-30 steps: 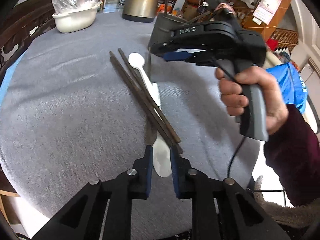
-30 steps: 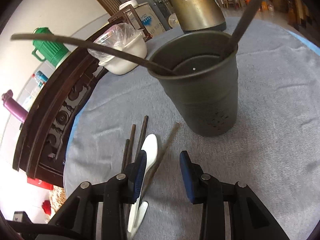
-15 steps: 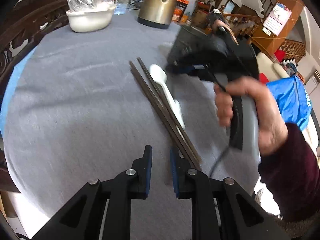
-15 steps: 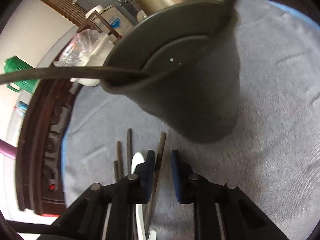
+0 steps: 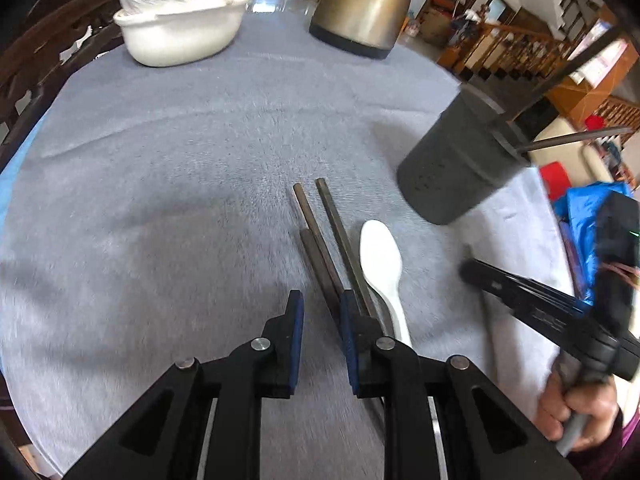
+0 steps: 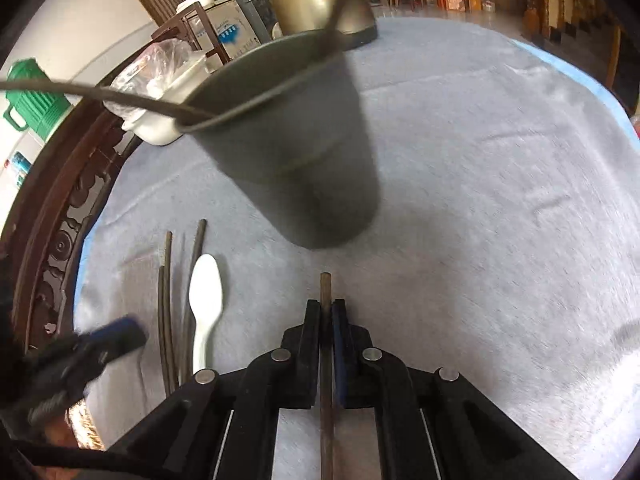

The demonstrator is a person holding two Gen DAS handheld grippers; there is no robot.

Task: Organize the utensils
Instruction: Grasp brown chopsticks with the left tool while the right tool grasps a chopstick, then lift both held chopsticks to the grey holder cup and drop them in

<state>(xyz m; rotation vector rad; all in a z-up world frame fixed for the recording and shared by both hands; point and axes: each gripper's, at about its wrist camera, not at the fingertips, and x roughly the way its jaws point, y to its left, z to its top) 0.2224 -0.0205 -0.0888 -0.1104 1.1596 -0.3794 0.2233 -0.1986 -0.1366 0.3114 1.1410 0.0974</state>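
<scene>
Chopstick (image 6: 326, 360) sits pinched between the pads of the right hand-held gripper (image 6: 326, 312); jaws have just been closing and are now pressed onto it, tip poking out past the pads toward the dark cup (image 6: 296, 152); shaft runs back under the gripper body toward the camera.
Left hand-held gripper (image 5: 322, 316) hangs over the grey-clothed table (image 5: 160, 200) with jaws a narrow gap apart, nothing between the pads; its right pad overlaps the near ends of three loose chopsticks (image 5: 320, 236) in this view, contact cannot be told.
White spoon (image 5: 382, 264) lies just beside those three on their right, bowl end pointing away from the camera, handle running back beside the left gripper's right finger.
Cup stands on the table beyond the spoon; two chopsticks already lean in it, sticking out over the rim at wide angles.
In the left wrist view the right gripper shows at the right edge, a hand (image 5: 576, 408) wrapped on its grey handle.
Further back: white bowl (image 5: 180, 28) with crumpled clear plastic in it, and a brass-coloured kettle (image 5: 364, 4), both near the far table edge, well apart from the utensils.
Dark carved wood furniture runs along the table's left side.
</scene>
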